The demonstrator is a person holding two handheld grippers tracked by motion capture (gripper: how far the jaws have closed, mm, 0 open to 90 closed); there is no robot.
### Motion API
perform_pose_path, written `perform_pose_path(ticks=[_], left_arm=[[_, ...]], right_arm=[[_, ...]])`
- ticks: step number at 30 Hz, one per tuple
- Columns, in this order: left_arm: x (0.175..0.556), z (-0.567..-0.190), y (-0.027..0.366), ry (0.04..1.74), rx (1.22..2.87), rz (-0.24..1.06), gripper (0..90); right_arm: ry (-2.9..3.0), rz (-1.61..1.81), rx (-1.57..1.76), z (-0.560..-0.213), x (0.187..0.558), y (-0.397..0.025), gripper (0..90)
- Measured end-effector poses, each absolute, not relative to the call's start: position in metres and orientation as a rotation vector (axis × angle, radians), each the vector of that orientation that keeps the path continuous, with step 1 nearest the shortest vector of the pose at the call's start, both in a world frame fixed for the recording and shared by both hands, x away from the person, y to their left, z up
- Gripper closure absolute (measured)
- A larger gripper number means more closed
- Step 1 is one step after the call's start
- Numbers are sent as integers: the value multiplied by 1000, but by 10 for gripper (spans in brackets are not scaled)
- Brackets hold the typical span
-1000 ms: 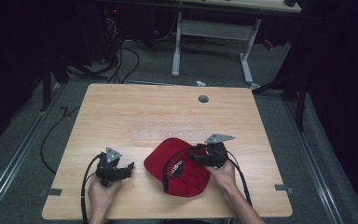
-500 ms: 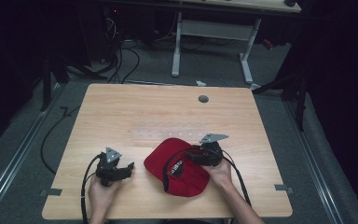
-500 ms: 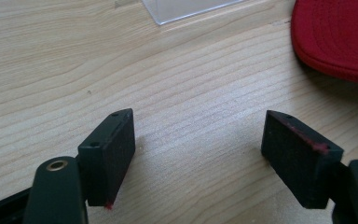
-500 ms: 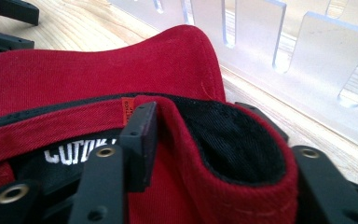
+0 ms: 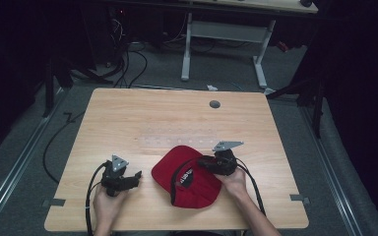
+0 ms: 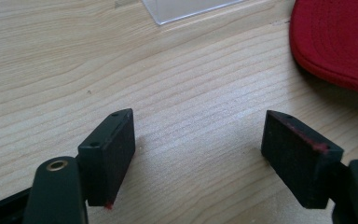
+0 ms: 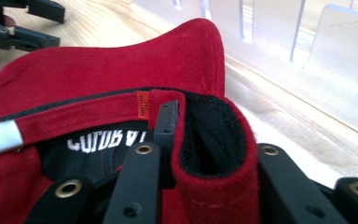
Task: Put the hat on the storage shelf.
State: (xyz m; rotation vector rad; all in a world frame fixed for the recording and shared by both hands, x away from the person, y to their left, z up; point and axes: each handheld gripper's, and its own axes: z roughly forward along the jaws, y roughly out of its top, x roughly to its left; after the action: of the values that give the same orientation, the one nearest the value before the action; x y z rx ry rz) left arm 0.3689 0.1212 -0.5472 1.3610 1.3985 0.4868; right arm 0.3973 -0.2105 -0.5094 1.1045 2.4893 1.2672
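Right claw [image 7: 205, 158]: jaws pressed onto a fold of the red cap [image 5: 187, 172], pinching the rim fabric where the black sweatband doubles over. In the right gripper view one jaw sits inside the cap against the band and the other is outside; red fabric bulges between them. Orange tag and white lettering visible just beside the inner jaw.

Left claw [image 6: 200, 154]: spread wide, nothing between the jaws, hovering low over bare wood. Cap's brim edge lies up and to the right of it, near but apart.

Cap position: near the front edge of the table [image 5: 128, 113], roughly centre, underside turned up, brim toward the person. A clear plastic piece [image 6: 186, 9] lies flat on the table beyond the cap; hard to make out from above.

Risks, as I judge them:
- The pinch holds only a narrow roll of soft cloth. A quick lift or tug could let the fold slide out, since the fabric is bunched rather than flat between the pads.
- Cap is limp; raised from one point it would likely sag and swing, perhaps dragging the brim on the table.
- Left claw coming in to help could nudge the cap sideways before closing.

Pose: right hand [image 5: 234, 182] wraps its gripper from behind, forearm coming in from the table's front edge, claw pointed left into the cap. Left hand [image 5: 106, 201] rests low near the front-left, claw aimed right toward the cap, cable looping off behind.
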Motion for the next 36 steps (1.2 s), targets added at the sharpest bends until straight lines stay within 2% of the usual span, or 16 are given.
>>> perform_pose_path(ticks=[11,36], left_arm=[[369,-547,121,1397,1365,486,263],[370,-547,120,1418,1351,494,230]], right_arm=[[2508,1299,1086,-497,388,-212,799],[2407,1322,1174,-468,371,-231,813]])
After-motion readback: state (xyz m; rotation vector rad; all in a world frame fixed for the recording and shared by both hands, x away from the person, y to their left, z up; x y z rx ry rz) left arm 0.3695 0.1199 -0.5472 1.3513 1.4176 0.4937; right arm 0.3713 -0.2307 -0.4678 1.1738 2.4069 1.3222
